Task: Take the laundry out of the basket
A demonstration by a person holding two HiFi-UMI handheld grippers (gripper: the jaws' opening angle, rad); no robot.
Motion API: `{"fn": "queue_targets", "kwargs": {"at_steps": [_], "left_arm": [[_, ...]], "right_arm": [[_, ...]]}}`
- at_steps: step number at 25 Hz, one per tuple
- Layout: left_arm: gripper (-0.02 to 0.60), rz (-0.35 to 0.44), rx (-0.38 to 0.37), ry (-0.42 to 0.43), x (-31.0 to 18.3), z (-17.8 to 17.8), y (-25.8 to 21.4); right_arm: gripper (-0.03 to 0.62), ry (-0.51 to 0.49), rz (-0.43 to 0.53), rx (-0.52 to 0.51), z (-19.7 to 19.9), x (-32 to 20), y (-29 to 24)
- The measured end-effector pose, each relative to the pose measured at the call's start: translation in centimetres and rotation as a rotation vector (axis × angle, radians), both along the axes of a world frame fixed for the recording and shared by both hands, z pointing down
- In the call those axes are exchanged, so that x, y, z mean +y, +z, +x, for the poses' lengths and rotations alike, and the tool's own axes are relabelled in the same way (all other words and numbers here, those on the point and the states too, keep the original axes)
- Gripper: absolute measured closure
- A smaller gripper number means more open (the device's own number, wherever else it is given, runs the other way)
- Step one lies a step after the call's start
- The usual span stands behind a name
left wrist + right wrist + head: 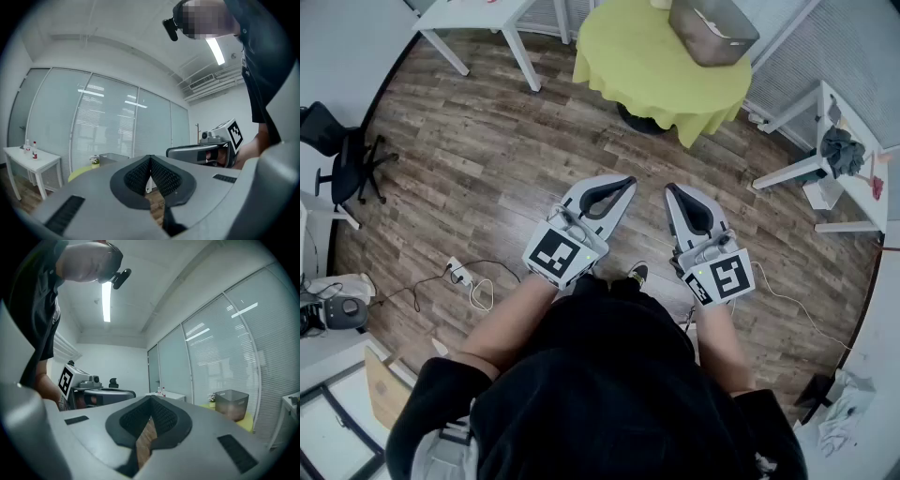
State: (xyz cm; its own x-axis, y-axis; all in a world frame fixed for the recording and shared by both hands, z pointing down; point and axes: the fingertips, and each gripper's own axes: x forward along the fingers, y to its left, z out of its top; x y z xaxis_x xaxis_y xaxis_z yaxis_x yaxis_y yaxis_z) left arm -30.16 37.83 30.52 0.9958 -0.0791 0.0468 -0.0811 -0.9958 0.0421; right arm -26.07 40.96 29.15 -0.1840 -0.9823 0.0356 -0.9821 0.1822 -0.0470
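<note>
above the wood floor [487,159], left gripper [623,182] and right gripper [673,191] point level, fingers [135,176] pressed together, empty; ahead, a grey basket [712,30] sits on the green-clothed table [642,70], contents unclear.

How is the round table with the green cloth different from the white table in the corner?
The round table is draped in a yellow-green cloth; the white table is bare, its thin legs showing. The round table has a curved edge; the white table has straight ones. A grey basket sits on the round table; none shows on the white table. Both stand on the wooden floor.
</note>
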Motion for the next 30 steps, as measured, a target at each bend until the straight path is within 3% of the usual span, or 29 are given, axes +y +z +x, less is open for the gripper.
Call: {"fn": "queue_targets", "kwargs": {"at_steps": [10, 30], "left_arm": [[0.578, 0.001, -0.005, -0.006, 1.5, 1.6, -0.7], [0.578, 0.011, -0.003, -0.068, 5.7, 7.3, -1.3]], "right_arm": [[0.571, 0.006, 0.001, -0.003, 1.6, 1.6, 0.1], [0.569, -0.098, 0.002, 0.030, 6.5, 5.5, -0.4]]}}
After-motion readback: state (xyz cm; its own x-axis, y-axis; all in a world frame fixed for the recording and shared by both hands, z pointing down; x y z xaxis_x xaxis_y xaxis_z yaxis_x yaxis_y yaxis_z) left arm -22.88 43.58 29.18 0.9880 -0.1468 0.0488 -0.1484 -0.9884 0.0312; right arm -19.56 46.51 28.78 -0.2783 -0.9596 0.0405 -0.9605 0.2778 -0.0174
